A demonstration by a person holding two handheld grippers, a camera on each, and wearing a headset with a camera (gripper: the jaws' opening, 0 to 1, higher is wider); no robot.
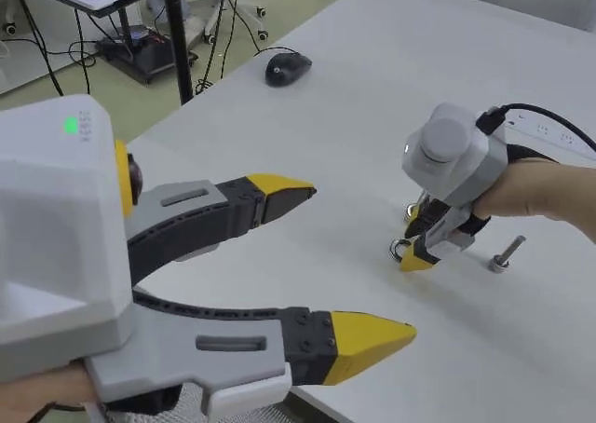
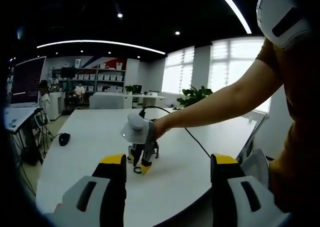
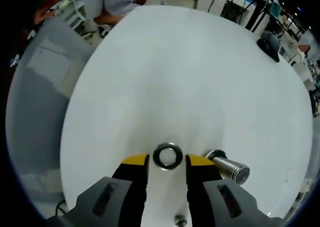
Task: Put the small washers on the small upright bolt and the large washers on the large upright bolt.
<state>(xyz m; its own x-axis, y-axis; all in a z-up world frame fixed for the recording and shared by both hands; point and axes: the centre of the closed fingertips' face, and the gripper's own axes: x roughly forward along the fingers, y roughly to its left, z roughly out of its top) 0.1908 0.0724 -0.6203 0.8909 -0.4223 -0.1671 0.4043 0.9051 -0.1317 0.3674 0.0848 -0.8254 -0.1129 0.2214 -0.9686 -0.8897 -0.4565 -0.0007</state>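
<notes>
Looking down from the head view, we find the right gripper (image 1: 414, 257) tipped onto the white bench (image 1: 372, 88), well in from its near edge, with a hand wrapped round it. Its yellow-tipped fingers stand slightly apart, and a dark metal ring washer (image 3: 167, 155) lies flat between the tips; we cannot tell whether they press it. A silver upright bolt (image 3: 228, 167) stands just beside one tip, its base partly hidden. The left gripper (image 1: 363, 261) hangs over the near edge, fingers spread wide and holding nothing, its body cut off. A black computer mouse (image 1: 287, 67) lies by the far left edge.
</notes>
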